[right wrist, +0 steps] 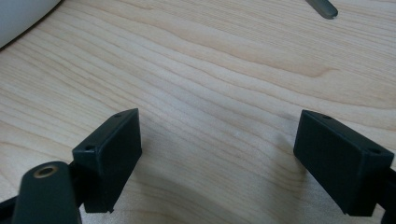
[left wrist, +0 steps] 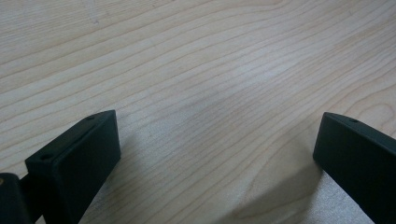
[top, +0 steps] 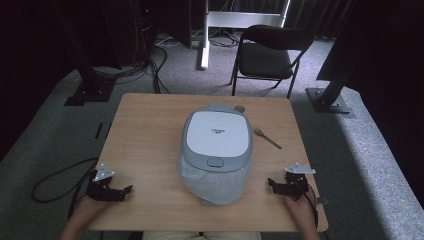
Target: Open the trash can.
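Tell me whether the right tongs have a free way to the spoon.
Probably yes: the right tongs stand open over bare table, and nothing lies between them and the spoon, which is beside the cooker.

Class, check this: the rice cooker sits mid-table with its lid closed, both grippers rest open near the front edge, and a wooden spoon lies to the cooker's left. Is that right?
Not quite. The high view shows the wooden spoon lying to the right of the rice cooker, not its left. The rest holds: lid closed, left gripper and right gripper open near the front edge.
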{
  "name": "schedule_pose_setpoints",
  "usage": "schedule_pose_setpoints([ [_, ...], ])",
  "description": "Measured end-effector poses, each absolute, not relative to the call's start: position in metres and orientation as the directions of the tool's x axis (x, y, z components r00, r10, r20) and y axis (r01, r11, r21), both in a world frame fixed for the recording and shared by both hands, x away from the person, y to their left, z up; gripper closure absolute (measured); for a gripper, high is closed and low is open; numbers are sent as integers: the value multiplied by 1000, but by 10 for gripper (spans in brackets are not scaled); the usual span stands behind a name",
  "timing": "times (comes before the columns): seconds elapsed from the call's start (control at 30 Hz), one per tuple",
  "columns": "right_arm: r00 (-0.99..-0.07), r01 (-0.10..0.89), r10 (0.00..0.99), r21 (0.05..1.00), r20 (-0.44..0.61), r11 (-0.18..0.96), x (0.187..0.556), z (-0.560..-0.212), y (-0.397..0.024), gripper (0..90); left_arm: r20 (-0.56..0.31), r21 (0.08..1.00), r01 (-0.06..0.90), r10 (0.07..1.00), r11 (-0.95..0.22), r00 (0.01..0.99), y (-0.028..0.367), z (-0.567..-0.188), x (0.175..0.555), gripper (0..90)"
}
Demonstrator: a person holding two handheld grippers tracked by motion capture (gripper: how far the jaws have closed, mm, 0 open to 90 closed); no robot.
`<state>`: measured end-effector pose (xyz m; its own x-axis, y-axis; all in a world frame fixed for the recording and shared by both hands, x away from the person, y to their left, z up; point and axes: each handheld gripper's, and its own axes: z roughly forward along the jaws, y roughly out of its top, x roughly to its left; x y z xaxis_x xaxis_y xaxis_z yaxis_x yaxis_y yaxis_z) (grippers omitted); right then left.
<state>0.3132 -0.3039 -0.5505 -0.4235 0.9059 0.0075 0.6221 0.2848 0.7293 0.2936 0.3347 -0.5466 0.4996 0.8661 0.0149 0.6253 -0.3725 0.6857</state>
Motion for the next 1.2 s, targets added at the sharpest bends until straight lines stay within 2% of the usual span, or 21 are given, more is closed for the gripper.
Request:
schedule_pose_setpoints([
  [0.7, -420, 622, 907, 730, 6, 283, 313, -551, -304, 143, 16, 682, 628, 867, -374, 499, 334, -546, 291, 17],
  [1.2, -418, 624, 908, 729, 7, 281, 313, -551, -304, 143, -22, 695, 629, 864, -348, 503, 329, -536, 288, 38],
])
